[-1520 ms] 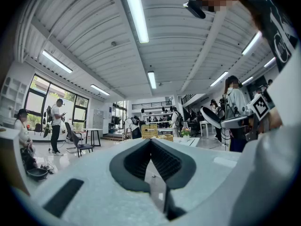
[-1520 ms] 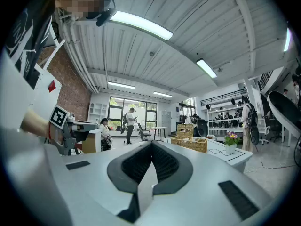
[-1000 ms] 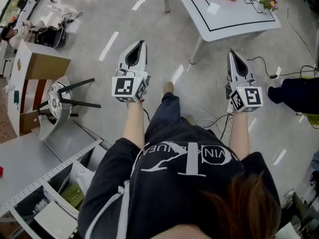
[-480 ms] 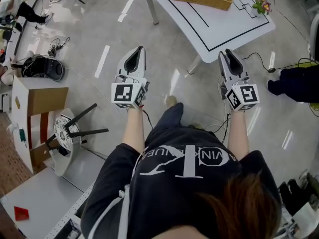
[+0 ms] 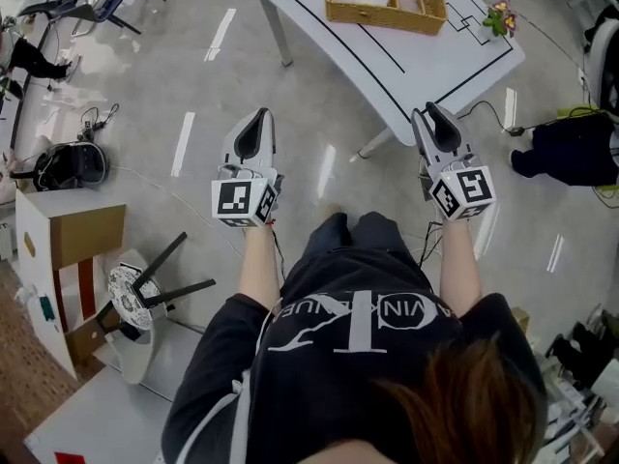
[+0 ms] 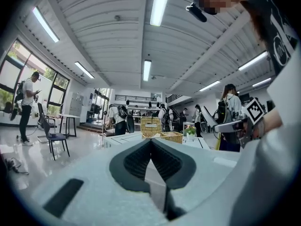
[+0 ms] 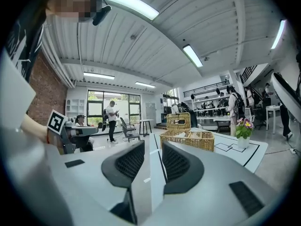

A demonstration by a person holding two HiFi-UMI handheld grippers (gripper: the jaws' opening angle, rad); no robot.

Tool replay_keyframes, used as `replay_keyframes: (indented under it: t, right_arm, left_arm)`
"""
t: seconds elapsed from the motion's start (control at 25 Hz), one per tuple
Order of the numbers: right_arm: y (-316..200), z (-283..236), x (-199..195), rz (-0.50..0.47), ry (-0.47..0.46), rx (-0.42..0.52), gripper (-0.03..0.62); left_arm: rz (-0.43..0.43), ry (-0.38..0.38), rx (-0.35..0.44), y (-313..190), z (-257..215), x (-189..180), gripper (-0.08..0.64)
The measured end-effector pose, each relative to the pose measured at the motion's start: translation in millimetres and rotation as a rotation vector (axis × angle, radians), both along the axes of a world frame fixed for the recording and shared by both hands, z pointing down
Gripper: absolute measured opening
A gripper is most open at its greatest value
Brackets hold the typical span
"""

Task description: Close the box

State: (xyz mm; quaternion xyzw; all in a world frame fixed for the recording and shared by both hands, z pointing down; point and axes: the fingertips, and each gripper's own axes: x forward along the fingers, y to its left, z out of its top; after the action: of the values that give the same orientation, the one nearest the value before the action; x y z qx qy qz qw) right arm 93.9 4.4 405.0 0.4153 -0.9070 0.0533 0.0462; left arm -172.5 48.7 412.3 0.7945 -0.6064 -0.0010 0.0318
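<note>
A wicker box stands on the white table ahead of me, its lid raised upright at the back. Both grippers hang in the air over the floor, short of the table. My left gripper points at the floor left of the table edge; in the left gripper view its tips meet, with nothing held. The jaws of my right gripper are opening: a narrow gap shows between the pads, and nothing is in it. The wicker box lies straight beyond it.
A small flower pot sits on the table's right corner. A cardboard box and an overturned stool stand at the left. Cables and a dark bundle lie on the floor at the right. People stand in the background.
I have moved closer to the table, and the wicker box has come fully into the head view. The right gripper's jaws have parted.
</note>
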Motion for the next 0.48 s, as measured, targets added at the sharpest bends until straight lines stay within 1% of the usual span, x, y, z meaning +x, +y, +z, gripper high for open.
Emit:
replay_keyframes:
  t: [0.28,0.48]
  right_arm:
    - [-21,2,-21,-0.028,0.047,-0.011,0.108]
    - [-53,3,-34,-0.05,0.067,-0.001,0.117]
  left_arm:
    - [0.002,0.024,-0.023,-10,11,-13,0.006]
    - [-0.005,0.02,-0.021,-32,12,-23,0.006]
